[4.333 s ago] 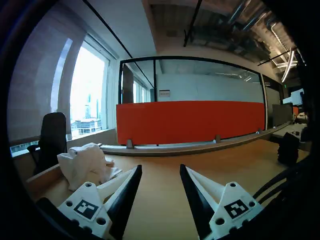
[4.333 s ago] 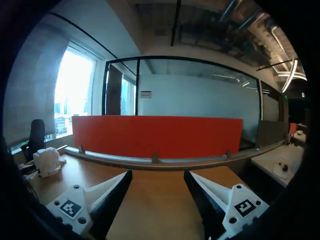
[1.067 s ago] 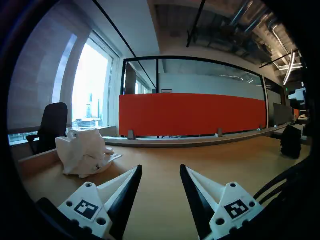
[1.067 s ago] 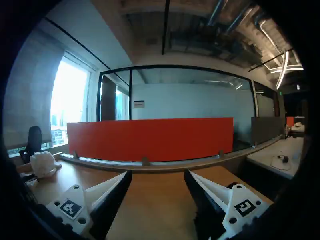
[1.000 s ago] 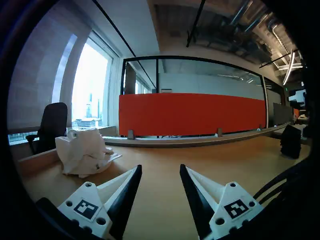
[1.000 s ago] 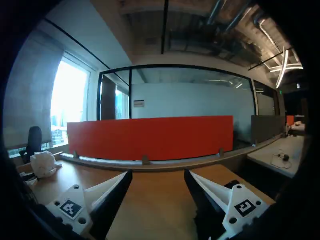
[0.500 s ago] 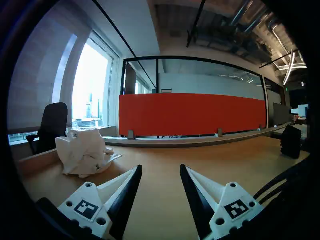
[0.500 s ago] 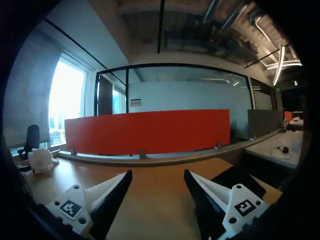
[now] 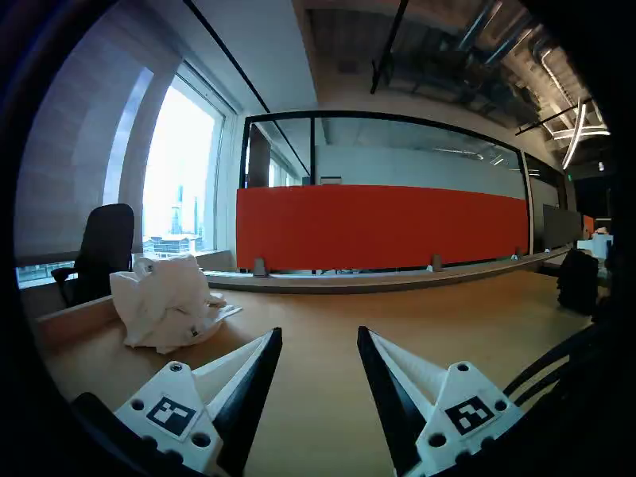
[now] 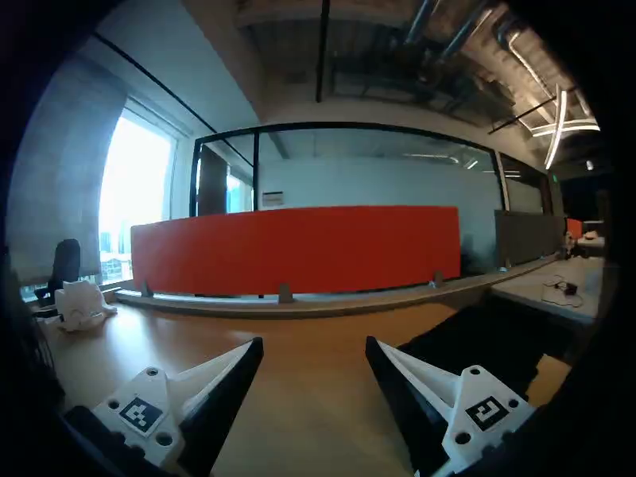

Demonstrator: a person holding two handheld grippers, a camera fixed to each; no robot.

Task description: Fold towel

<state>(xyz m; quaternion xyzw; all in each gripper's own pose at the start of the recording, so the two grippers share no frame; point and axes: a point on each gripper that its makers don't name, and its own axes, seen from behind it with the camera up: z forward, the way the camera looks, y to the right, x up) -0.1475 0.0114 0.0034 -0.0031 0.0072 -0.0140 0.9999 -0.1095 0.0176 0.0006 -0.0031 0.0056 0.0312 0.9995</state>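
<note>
Left gripper (image 9: 318, 354) and right gripper (image 10: 314, 358) hover with fingers spread wide and empty over the desk (image 9: 445, 310), the crumpled white towel (image 9: 167, 302) heaped far left by the window, so go for a loose corner, not the bunch.

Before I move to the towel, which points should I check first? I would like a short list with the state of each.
1. Towel lies crumpled on the desk, not held: ok.
2. Left gripper open and empty: ok.
3. Right gripper open and empty: ok.
4. Path from left gripper to towel free: ok.
5. Towel corners findable: cannot tell, it is bunched.
6. Right gripper near towel: not ok, far off.
</note>
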